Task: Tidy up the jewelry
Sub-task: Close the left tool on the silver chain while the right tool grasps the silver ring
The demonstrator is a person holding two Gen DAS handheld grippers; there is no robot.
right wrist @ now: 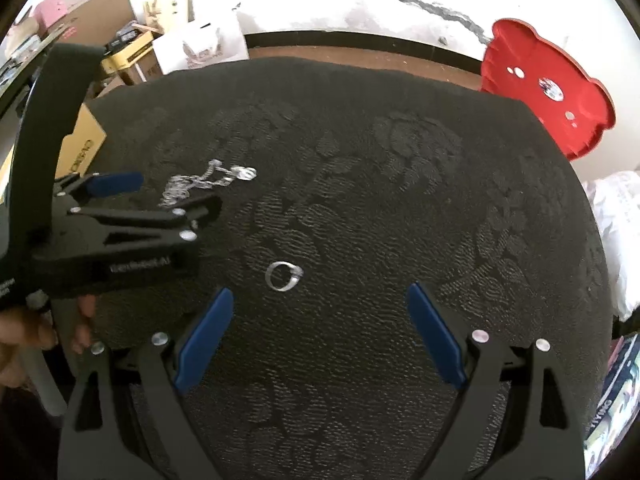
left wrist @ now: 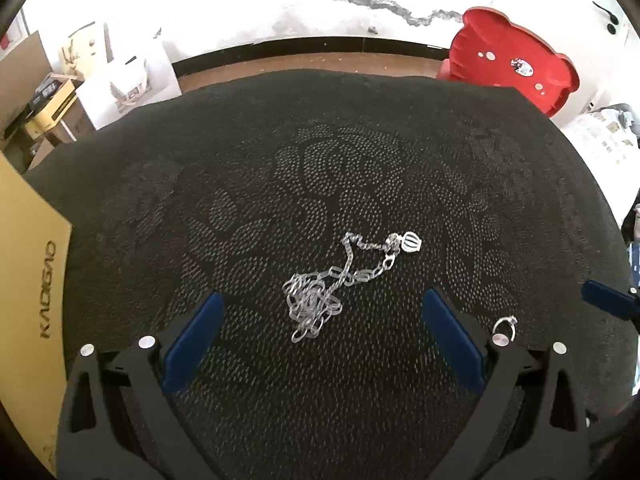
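Both of my tongs are hanging over the dark patterned cloth (left wrist: 360, 152), pointed steeply down at it. My left gripper (left wrist: 322, 300) has its blue pads spread wide apart with nothing pinched. The silver chain (left wrist: 316, 304) lies in a tangled heap right between the tips, one strand running up and right to a little ribbed pendant (left wrist: 412, 242).

My right gripper (right wrist: 320, 296) is spread wide too, empty. The ring (right wrist: 283, 275) lies flat on the cloth just ahead of the tips, a bit closer to the left-hand pad.

What each camera gets that the other doesn't:
- The left one shows the chain link by link, while the ring is just a sliver at the edge of my right-hand finger — half hidden by a screw head. A blue pad tip of the right gripper pokes in at the far right edge.
- The right one shows the ring whole, but the chain is a small bright clump partly behind the left gripper's body. It also catches my hand (right wrist: 24, 340) gripping the handle — fingers at the lower left.

Both views have the red plastic thing (left wrist: 516, 64) leaning on the wall and a yellow cardboard box (left wrist: 32, 280) off to the left.
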